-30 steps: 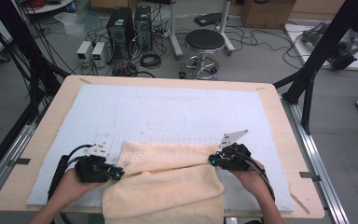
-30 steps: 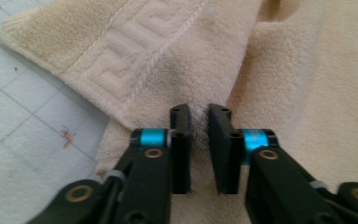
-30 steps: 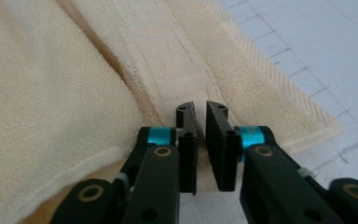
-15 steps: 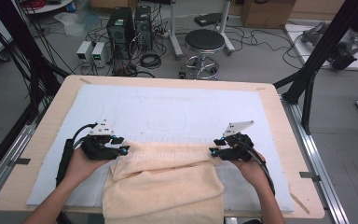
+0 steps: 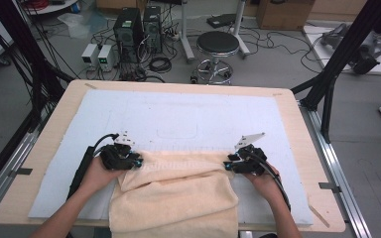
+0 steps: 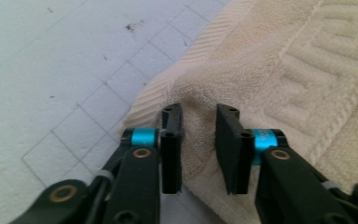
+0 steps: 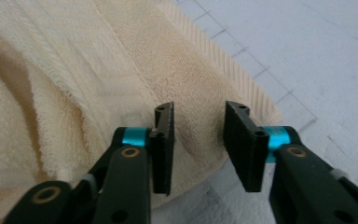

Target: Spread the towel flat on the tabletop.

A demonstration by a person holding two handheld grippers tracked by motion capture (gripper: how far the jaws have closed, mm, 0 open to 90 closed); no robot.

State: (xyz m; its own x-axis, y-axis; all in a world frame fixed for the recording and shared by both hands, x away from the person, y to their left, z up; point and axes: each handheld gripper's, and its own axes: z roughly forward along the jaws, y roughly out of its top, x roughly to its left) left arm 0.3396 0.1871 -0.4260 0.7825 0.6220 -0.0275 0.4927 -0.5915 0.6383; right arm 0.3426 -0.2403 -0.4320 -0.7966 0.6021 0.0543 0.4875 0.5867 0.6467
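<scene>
A cream towel (image 5: 173,198) lies bunched on the white foam mat (image 5: 178,114), hanging over the near table edge. My left gripper (image 5: 138,162) is at the towel's far left corner. In the left gripper view its jaws (image 6: 199,112) have just been closing and pinch a raised fold of the towel (image 6: 284,56). My right gripper (image 5: 226,166) is at the far right corner. In the right gripper view its jaws (image 7: 200,108) have also been closing, but stand apart over the flat hem of the towel (image 7: 74,70), with the pads clear of it.
The wooden table (image 5: 297,129) frames the mat. Black frame posts (image 5: 337,64) stand at both sides. Behind the table are a stool (image 5: 217,44), computer towers (image 5: 138,25) and cables on the floor.
The left gripper moved away from the person and rightwards along the towel's far edge. The right gripper shifted slightly away and back. Both sets of jaws opened and narrowed again at the corners.
</scene>
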